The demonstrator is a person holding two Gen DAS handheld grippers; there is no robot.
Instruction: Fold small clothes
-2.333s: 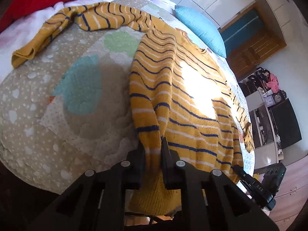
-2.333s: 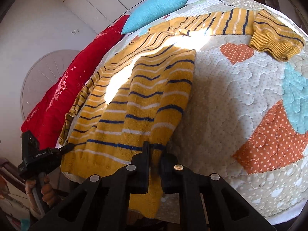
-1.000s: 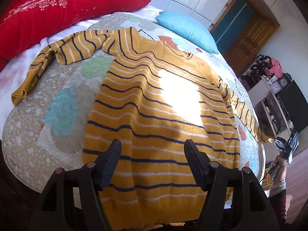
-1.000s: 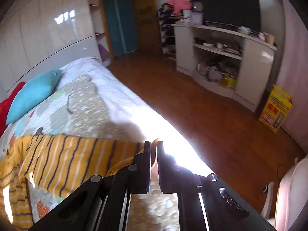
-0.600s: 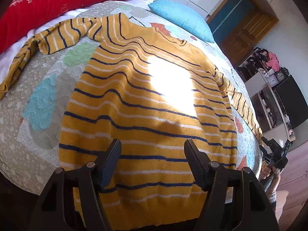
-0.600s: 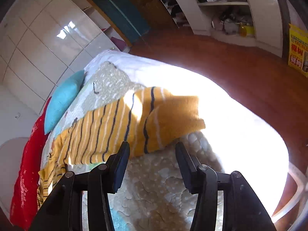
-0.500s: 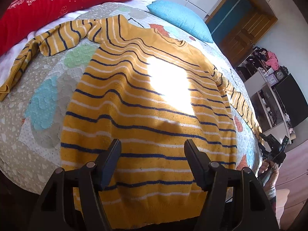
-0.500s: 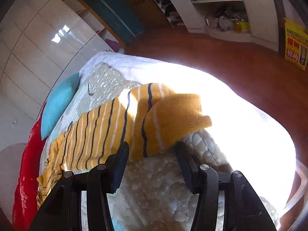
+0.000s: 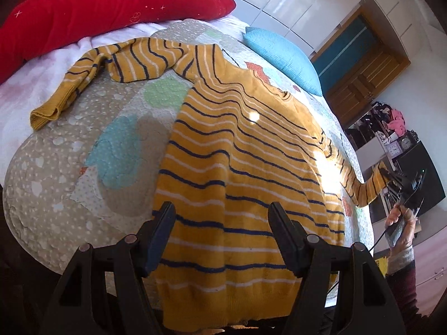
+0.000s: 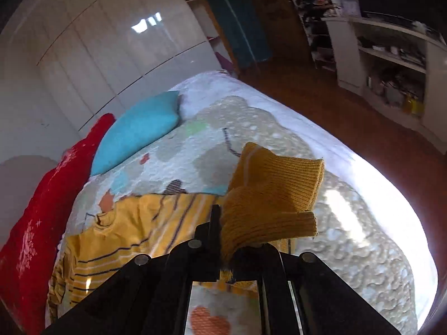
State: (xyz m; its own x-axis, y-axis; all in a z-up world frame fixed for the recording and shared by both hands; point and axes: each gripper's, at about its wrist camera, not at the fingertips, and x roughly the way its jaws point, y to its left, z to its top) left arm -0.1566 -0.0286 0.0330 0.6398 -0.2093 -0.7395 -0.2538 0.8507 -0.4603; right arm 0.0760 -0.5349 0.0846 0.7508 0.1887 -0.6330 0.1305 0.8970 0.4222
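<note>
A mustard sweater with navy and white stripes lies spread flat on the bed's quilt. My left gripper hovers open over its hem, with nothing between the fingers. The left sleeve lies bent toward the red pillow. The right sleeve is lifted off the bed edge by my right gripper, held in a person's hand. In the right wrist view, the right gripper is shut on the ribbed cuff, which drapes over and hides one finger.
A red pillow and a blue pillow lie at the head of the bed. White wardrobes, a wooden door and a white shelf unit stand around. Wooden floor runs along the bed's right side.
The right gripper opened over the cuff lying on the bed edge, then shut on it and raised it. The left gripper stayed open and shifted a little over the hem.
</note>
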